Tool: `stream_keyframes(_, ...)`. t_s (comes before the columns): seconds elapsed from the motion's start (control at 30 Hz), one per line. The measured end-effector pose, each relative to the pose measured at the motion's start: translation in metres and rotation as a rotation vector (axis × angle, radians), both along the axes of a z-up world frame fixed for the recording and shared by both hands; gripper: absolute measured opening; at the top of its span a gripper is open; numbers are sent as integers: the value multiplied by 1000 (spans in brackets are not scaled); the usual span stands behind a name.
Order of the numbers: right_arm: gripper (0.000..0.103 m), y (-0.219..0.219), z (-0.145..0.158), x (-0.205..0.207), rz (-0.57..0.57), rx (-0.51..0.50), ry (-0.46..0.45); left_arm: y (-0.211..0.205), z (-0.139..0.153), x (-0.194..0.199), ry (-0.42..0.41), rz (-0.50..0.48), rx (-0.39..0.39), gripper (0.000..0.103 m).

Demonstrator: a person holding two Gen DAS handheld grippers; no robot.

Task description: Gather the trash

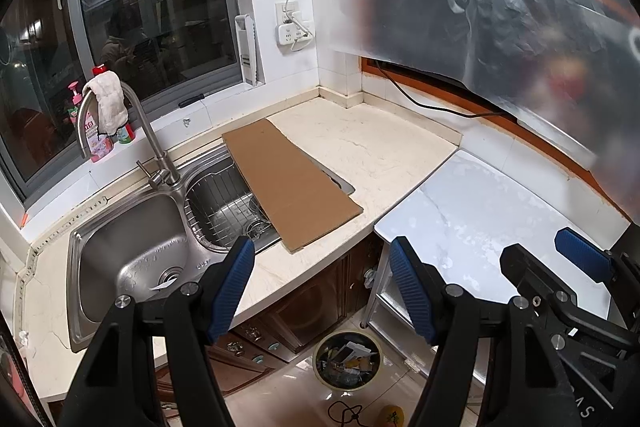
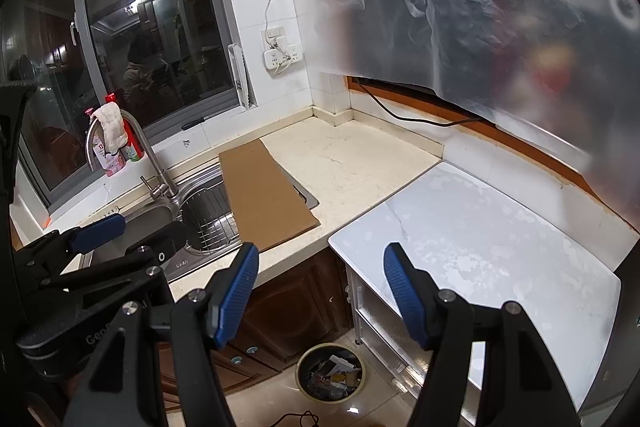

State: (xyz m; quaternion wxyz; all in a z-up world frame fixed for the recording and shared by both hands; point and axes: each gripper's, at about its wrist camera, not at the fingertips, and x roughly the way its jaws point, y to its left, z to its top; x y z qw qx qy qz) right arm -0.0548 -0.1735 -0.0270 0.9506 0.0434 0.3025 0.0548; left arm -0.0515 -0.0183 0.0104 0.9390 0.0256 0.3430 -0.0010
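Observation:
A round trash bin (image 1: 347,363) full of mixed scraps stands on the floor below the counter; it also shows in the right wrist view (image 2: 330,373). A flat brown cardboard sheet (image 1: 290,183) lies across the right sink basin and the counter, also in the right wrist view (image 2: 264,195). My left gripper (image 1: 322,283) is open and empty, held high above the counter edge. My right gripper (image 2: 320,287) is open and empty, above the gap between counter and white table. Each gripper shows in the other's view, the right (image 1: 560,267) and the left (image 2: 128,231).
A double steel sink (image 1: 132,255) with a faucet (image 1: 132,115) draped with a cloth is at the left. A white marble-look table (image 2: 480,251) is at the right. A translucent plastic sheet (image 1: 500,7) hangs over the upper right. A socket (image 1: 294,31) is on the tiled wall.

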Motion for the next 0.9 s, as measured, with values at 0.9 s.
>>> stream_keyframes(0.9, 66, 4, 7, 1, -3, 1, -8, -9, 7, 2, -18, 18, -3, 68)
